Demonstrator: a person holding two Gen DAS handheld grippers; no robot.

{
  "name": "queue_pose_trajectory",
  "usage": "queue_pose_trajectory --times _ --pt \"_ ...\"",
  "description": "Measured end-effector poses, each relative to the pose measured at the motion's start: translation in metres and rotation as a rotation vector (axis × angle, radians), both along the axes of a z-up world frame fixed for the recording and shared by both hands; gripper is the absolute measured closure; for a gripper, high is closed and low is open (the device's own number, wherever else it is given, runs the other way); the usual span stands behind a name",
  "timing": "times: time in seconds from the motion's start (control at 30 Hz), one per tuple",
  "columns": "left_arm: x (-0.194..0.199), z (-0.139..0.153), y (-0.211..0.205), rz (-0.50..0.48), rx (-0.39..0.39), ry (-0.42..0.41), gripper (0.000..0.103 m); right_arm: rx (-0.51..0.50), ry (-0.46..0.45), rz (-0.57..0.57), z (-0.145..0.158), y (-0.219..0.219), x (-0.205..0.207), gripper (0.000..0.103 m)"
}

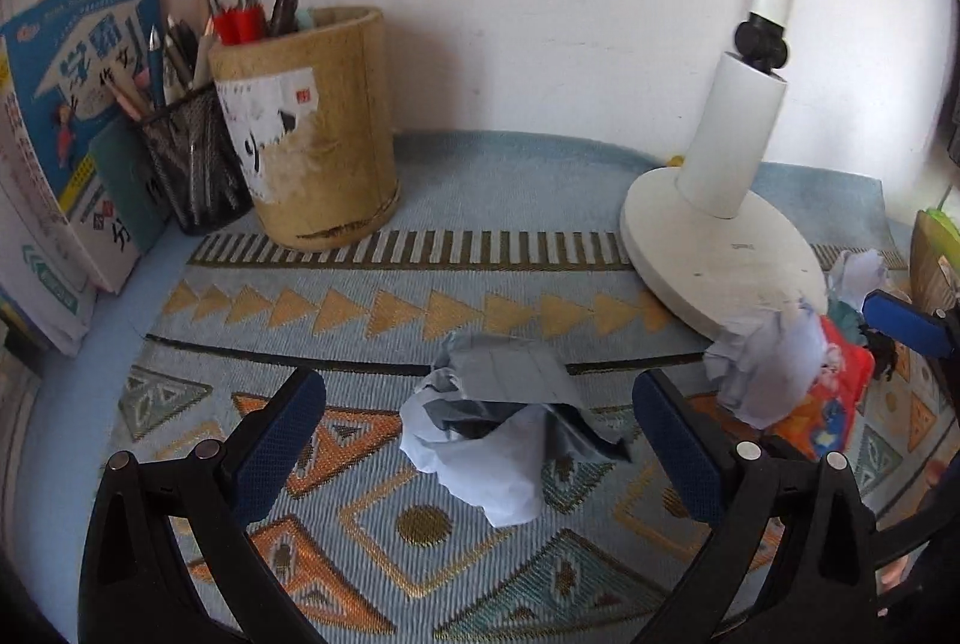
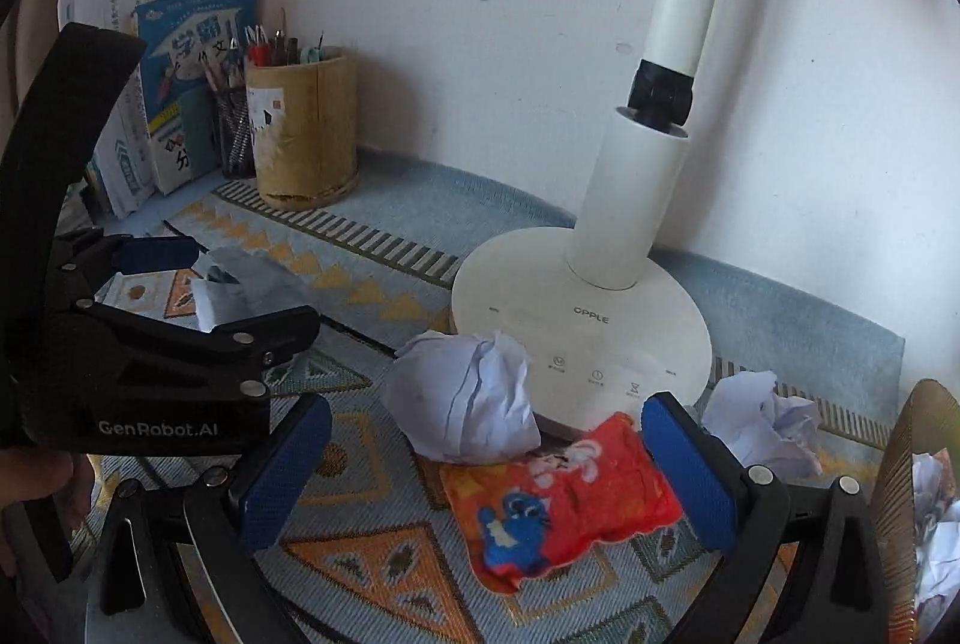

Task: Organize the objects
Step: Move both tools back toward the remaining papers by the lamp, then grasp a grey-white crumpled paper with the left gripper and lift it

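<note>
My left gripper (image 1: 477,387) is open low over the patterned mat, with a crumpled grey-white paper ball (image 1: 492,440) lying between its blue pads, apart from both. In the right wrist view the left gripper (image 2: 252,284) and that ball (image 2: 240,284) appear at the left. My right gripper (image 2: 486,407) is open; between its fingers lie a red cartoon-print pouch (image 2: 558,500) and a white paper ball (image 2: 468,398) resting on the pouch's far edge. A third crumpled ball (image 2: 762,422) sits to the right of the right finger.
A white desk lamp's base (image 2: 576,320) stands just behind the pouch. At the back left are a bamboo pen holder (image 1: 318,122), a mesh pen cup (image 1: 192,158) and leaning books (image 1: 78,104). A woven basket (image 2: 900,494) holding crumpled paper is at the right edge. A hand (image 2: 36,476) shows at the lower left.
</note>
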State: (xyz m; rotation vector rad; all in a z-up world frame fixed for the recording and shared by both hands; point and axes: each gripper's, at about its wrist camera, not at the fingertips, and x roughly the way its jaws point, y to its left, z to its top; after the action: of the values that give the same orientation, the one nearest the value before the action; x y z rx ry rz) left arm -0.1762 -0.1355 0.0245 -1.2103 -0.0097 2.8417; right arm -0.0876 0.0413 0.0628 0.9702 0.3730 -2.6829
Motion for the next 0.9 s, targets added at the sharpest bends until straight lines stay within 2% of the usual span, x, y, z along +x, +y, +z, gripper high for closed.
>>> queue_pose_trajectory --times 0.13,0.17,0.27,0.4,0.63,0.83,0.9 --pt "-0.012 -0.011 -0.015 0.024 0.079 -0.084 0.001 0.04 -0.021 -0.001 -0.01 -0.009 -0.008 0.0" --pt "-0.014 -0.012 -0.02 0.032 0.111 -0.094 0.001 0.063 -0.024 -0.001 -0.013 -0.012 -0.009 0.0" --pt "-0.012 -0.012 -0.024 0.037 0.134 -0.086 0.001 0.13 -0.03 0.004 -0.019 -0.023 -0.01 0.0" --pt "-0.014 -0.013 -0.014 0.042 0.073 -0.104 0.001 0.168 -0.023 -0.003 -0.022 -0.026 -0.012 0.0" --pt "-0.01 -0.012 -0.012 0.043 0.069 -0.106 0.001 0.093 -0.056 -0.047 -0.023 -0.004 -0.023 0.0" --pt "-0.009 -0.013 0.002 0.051 -0.021 -0.132 0.0 0.061 -0.061 -0.041 -0.021 -0.001 -0.023 0.0" --pt "-0.007 -0.013 0.002 0.052 -0.017 -0.131 0.0 0.068 -0.063 -0.04 -0.022 -0.002 -0.023 0.0"
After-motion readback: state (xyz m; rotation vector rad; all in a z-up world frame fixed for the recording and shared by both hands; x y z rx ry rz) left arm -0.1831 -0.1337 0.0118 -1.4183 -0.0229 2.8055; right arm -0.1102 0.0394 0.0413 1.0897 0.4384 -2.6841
